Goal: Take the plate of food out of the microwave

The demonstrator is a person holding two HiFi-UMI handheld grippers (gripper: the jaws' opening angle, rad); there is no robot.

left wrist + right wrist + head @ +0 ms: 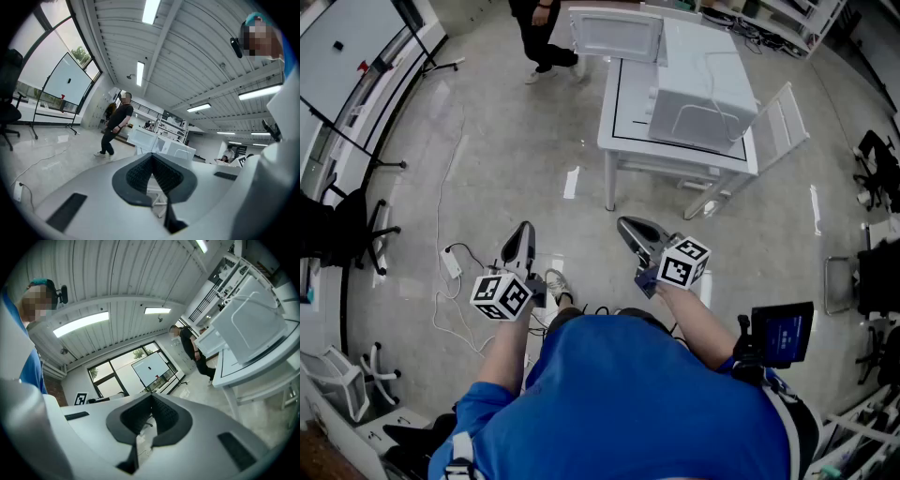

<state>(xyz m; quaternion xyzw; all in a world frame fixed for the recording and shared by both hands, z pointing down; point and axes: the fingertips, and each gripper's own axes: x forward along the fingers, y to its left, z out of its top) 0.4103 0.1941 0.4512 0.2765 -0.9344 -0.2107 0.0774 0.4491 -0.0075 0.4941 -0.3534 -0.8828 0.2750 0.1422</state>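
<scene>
Most of the head view is pale, glossy floor (487,159). On it stands a white desk (628,108), well ahead of the person, and on the desk sits a white microwave (703,89), seen from above and behind. Its door (614,33) is swung open on the far side. The opening faces away, so the plate of food cannot be seen in any view. A white folding chair (783,117) stands tilted beside the desk's right corner, and a person in black (542,33) stands on the floor just beyond the open door. Nearer the camera, the left claw (522,236) and the right claw (633,227) are held out level over the floor, side by side, both well short of the desk. Each claw's own view shows its dark ribbed pads pressed tip to tip with nothing between them. A white power strip (450,262) with its cable lies on the floor left of the left claw.
</scene>
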